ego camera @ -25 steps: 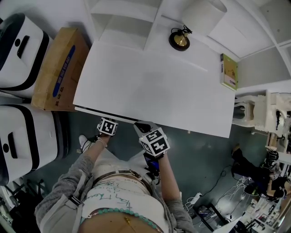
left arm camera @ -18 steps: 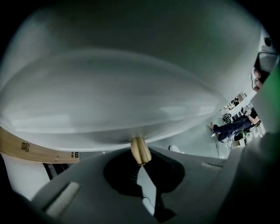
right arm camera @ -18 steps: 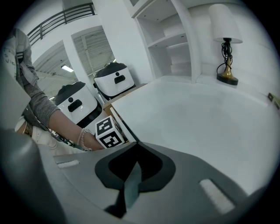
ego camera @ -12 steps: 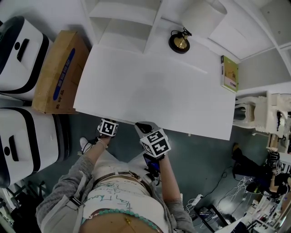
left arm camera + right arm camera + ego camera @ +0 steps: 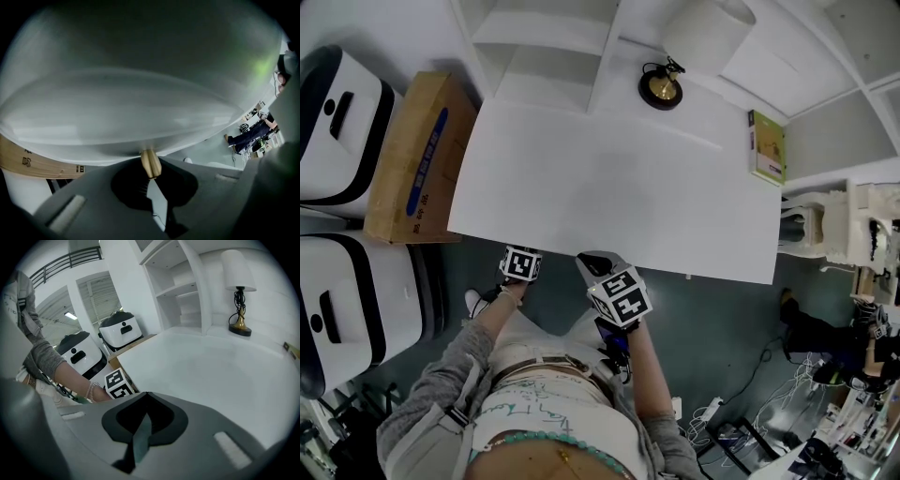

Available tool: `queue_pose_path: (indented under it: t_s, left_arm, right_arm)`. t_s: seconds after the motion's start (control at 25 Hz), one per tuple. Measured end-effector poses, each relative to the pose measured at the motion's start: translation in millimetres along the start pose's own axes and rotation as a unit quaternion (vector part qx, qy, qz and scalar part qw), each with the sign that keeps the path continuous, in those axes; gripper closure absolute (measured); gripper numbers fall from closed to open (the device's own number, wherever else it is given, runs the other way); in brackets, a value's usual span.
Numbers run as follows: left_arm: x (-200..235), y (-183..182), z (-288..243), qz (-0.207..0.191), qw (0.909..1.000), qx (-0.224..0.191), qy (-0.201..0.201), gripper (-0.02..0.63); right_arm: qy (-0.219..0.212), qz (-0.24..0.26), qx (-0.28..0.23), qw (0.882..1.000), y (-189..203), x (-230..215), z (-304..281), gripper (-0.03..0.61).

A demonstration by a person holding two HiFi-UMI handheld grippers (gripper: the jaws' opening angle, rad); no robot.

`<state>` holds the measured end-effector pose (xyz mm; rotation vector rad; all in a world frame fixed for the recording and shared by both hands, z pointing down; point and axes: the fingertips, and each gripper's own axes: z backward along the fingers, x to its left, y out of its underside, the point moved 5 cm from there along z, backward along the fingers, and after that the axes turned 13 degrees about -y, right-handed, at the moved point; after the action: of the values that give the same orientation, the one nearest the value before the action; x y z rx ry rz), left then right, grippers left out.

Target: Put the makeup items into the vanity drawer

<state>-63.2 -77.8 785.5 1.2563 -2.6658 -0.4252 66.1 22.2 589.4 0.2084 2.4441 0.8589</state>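
**Drawer knob gripped, no makeup in sight**

Little has moved over the last second. Both tools hold their places at the 6 o'clock edge of the white tabletop [image 5: 609, 178]. A thin pale strip that showed under that edge is gone, which suggests the drawer [image 5: 140, 122] has slid in flush.

The left tool [image 5: 150, 169] is clamped on the small brass knob [image 5: 150, 162] of the drawer front, tucked below the tabletop edge. The right tool [image 5: 142, 423] has its jaws together on nothing and hangs just beside the left one, toward 3 o'clock.

No makeup items show in any view. The tabletop carries only a lamp [image 5: 660, 86] at 12 o'clock and a green book [image 5: 767, 146] at 2 o'clock. A cardboard box [image 5: 417, 159] stands off the 9 o'clock side.

The knob looks smooth and narrow, so a pull or push off its axis could slip the jaws off it. The right tool sits close to the drawer front, and the person stands right against it, so a drawer sliding out could strike either.
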Motion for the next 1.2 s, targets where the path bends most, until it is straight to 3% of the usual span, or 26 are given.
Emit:
queue_pose_path:
  t_s: [0.4, 0.8, 1.0, 1.2]
  left_arm:
    - [-0.4, -2.5, -3.6, -0.010, 0.9999, -0.004, 0.006, 0.612]
    - [-0.9, 0.2, -3.1, -0.008, 0.9997, 0.008, 0.021, 0.612]
    - [0.3, 18.4, -2.8, -0.002, 0.9997, 0.015, 0.017, 0.612]
    - [-6.3, 39.2, 9.7, -0.026, 0.9994, -0.015, 0.018, 0.612]
  right_arm:
    - [0.013, -0.006, -0.015, 1.000, 1.3, -2.6, 11.8, 0.549]
    - [-0.001, -0.004, -0.004, 1.000, 0.7, 6.1, 14.9, 0.549]
    - [0.003, -0.002, -0.009, 1.000, 2.0, 9.2, 22.1, 0.549]
    - [0.011, -0.002, -0.014, 1.000, 9.0, 13.3, 23.1, 0.549]
